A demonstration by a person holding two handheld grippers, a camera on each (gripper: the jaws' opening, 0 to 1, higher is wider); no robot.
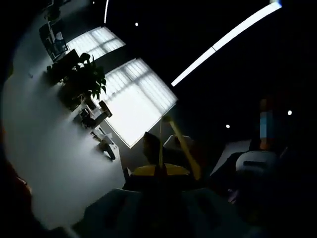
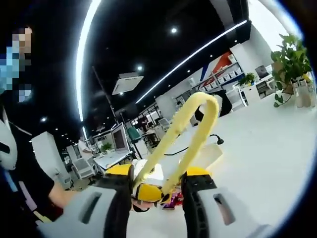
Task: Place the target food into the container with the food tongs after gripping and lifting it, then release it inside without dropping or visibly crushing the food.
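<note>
Yellow food tongs [image 2: 190, 126] clamped between the right gripper [image 2: 157, 198] jaws; food and container unseen, transfer judged pending

Pale yellow tongs [image 2: 190, 124]; possibly white table [image 2: 267, 148]

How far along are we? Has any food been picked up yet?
Done: the right gripper is shut on the yellow tongs, loop end pointing away. In hand: tongs raised, with both views aimed at the ceiling lights and office. Left: I see no food or container here, so gripping, lifting and releasing appear still ahead.
</note>
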